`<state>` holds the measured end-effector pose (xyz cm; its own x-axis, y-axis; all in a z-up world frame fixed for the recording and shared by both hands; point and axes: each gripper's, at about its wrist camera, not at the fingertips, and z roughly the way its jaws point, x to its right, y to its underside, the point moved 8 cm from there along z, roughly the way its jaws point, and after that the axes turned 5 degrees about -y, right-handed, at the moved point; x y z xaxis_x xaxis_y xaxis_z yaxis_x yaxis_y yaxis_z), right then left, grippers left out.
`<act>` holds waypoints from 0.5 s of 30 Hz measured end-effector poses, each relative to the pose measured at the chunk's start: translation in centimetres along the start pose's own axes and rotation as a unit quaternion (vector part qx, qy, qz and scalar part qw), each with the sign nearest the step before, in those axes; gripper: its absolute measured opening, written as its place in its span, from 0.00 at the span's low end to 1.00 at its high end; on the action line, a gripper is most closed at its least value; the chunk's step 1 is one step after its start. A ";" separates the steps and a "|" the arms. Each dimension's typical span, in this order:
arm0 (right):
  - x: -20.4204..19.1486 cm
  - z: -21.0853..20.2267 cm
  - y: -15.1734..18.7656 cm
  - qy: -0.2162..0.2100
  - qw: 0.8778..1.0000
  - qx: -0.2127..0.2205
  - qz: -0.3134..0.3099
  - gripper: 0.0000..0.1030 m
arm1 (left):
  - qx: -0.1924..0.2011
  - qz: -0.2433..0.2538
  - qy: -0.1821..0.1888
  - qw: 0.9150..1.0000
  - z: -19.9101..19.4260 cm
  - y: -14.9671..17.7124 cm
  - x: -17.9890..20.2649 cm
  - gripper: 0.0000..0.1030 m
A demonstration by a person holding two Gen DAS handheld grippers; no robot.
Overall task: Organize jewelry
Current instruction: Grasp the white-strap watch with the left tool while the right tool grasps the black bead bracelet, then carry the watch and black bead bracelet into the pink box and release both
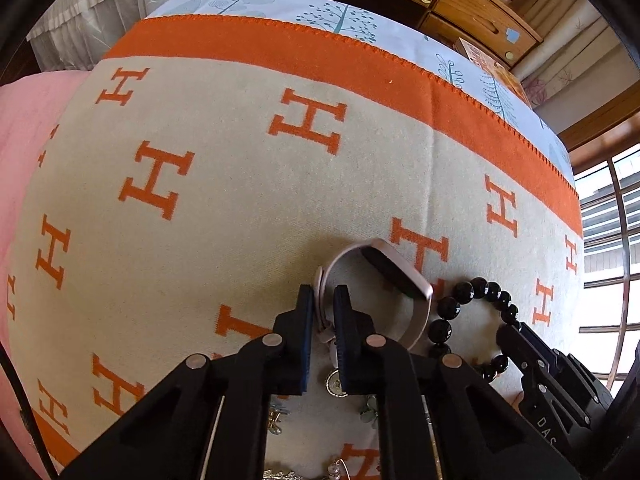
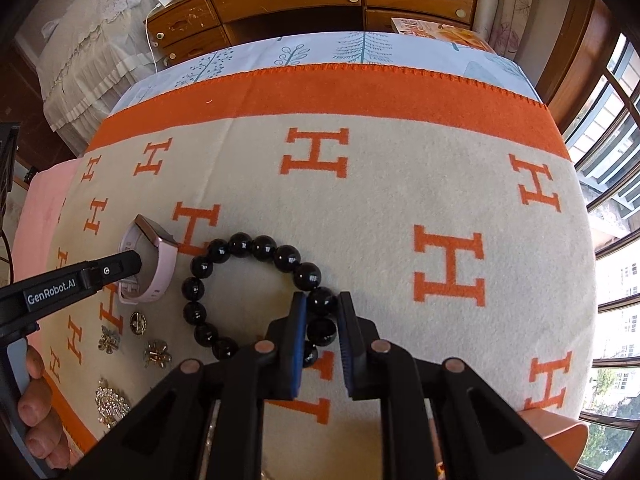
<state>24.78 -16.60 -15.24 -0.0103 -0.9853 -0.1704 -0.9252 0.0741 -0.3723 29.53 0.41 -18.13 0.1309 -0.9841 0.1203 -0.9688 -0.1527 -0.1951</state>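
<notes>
Left gripper (image 1: 324,308), seen through its own wrist camera, has its two blue-padded fingers closed on the strap of the pink watch (image 1: 384,276). The band runs up between the pads and loops forward and to the right, the dark watch face on the far side of the loop. The watch rests on the H-patterned blanket (image 1: 240,184), directly ahead of the fingers, its loop standing on edge. Just right of it lies the black bead bracelet (image 1: 476,292), touching or nearly touching the watch band. The right gripper (image 1: 520,344) enters at the lower right, at the bracelet's near-right beads. Small metallic brooches (image 1: 336,384) lie below the fingers, partly hidden.

Right wrist view: the right gripper (image 2: 322,312) straddles the bracelet (image 2: 248,284) at its right-hand arc, one bead (image 2: 322,301) sitting between the pads. Contact appears made on both sides, though firm clamping cannot be confirmed. The ring of beads extends forward and to the left from the fingers, lying flat. The watch (image 2: 154,264) is further left, beyond the bracelet, with the left gripper (image 2: 120,270) on its band. Four brooches (image 2: 138,322) lie near the left edge, below the watch.

Assessment: each tool is nearest its own item; any lift should separate them outward.
</notes>
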 end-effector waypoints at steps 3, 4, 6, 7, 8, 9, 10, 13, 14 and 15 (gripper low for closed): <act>-0.4 -0.5 0.3 -0.005 1.000 0.005 -0.007 0.14 | 0.007 0.008 0.008 1.000 -0.3 0.5 0.3 0.05; -0.7 -1.0 0.4 -0.004 1.000 0.013 -0.012 0.14 | 0.012 0.012 0.009 1.000 -0.7 0.8 0.4 0.05; -1.1 -2.3 0.5 -0.007 0.999 0.030 -0.018 0.14 | 0.027 0.023 0.011 0.999 -1.6 1.4 0.6 0.05; -1.3 -3.2 0.5 -0.011 0.999 0.040 -0.020 0.14 | 0.034 0.027 0.012 0.999 -2.2 1.6 0.7 0.05; -1.5 -4.1 0.5 -0.015 0.998 0.051 -0.021 0.14 | 0.041 0.031 0.015 0.999 -2.8 1.8 0.8 0.05; -1.7 -5.1 0.6 -0.019 0.998 0.062 -0.020 0.14 | 0.048 0.034 0.018 0.998 -3.4 1.9 0.9 0.05; -1.8 -6.1 0.7 -0.024 0.997 0.074 -0.017 0.14 | 0.056 0.037 0.020 0.998 -4.2 2.1 0.9 0.05; -1.8 -9.4 1.0 -0.038 0.993 0.108 -0.011 0.14 | 0.085 0.051 0.028 0.995 -6.6 2.6 1.4 0.05; -1.7 -10.5 1.1 -0.044 0.992 0.117 -0.008 0.14 | 0.092 0.055 0.032 0.994 -7.4 2.9 1.4 0.05; -1.6 -11.6 1.4 -0.047 0.991 0.128 -0.006 0.14 | 0.099 0.059 0.037 0.993 -8.2 3.2 1.4 0.05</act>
<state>19.14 -16.66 -4.91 0.0460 -0.9684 -0.2452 -0.7989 0.1117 -0.5910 24.84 -0.71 -10.57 -0.0038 -0.9881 0.1540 -0.9149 -0.0587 -0.3995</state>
